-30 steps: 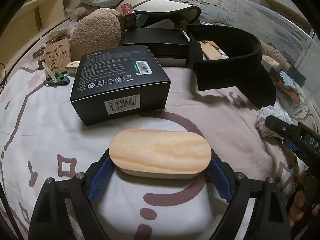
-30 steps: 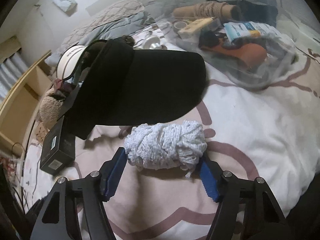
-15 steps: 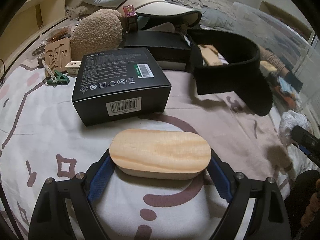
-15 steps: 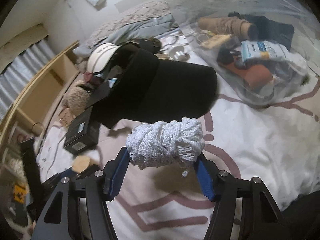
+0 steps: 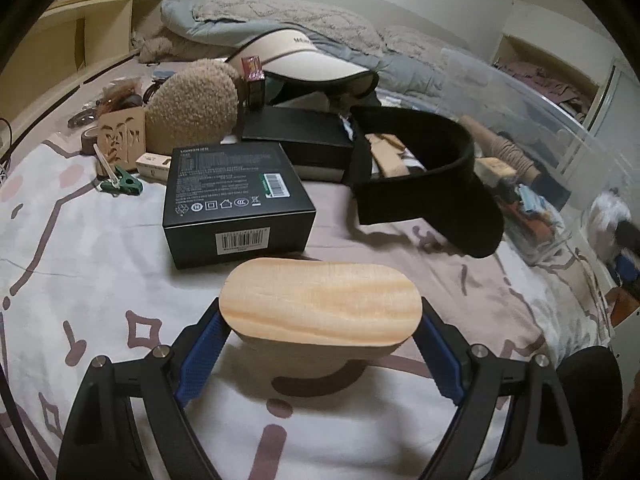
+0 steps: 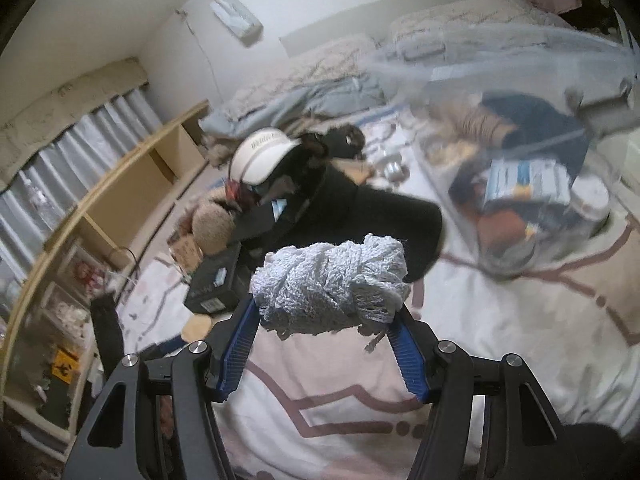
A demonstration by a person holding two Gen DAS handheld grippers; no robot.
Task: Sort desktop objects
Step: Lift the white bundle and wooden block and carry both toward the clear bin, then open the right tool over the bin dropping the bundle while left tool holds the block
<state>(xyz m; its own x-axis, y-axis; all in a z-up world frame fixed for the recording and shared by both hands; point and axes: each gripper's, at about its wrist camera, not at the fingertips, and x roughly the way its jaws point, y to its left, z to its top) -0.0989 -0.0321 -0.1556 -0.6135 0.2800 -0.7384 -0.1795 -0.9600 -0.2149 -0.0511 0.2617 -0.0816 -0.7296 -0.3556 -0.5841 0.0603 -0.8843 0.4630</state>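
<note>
Side by side over a cluttered bed [image 5: 72,248], two hand-held grippers each carry one item. Spread wide, the left hand-held gripper [image 5: 320,328] clamps an oval wooden block [image 5: 320,300] by its two rounded ends, the blue pads [image 5: 200,354] pressed against it and the block raised clear of the patterned bedcover. Just beyond the block a black product box [image 5: 236,204] with a barcode label lies flat on the cover, and to its right sits a black visor [image 5: 432,184], its brim tilted toward the camera. Behind them rest a fuzzy brown plush [image 5: 192,108], a cream visor [image 5: 304,60] and a second flat black box [image 5: 296,136].

About half spread, the right hand-held gripper [image 6: 326,324] grips a bundled white knit cloth [image 6: 332,284] between its blue pads, held well above the bedcover. Past the cloth lies the black visor [image 6: 360,216], and to the right a clear plastic storage bin [image 6: 532,184] holds assorted items, blurred in this view. Wooden shelving [image 6: 132,184] runs along the left side of the bed.
</note>
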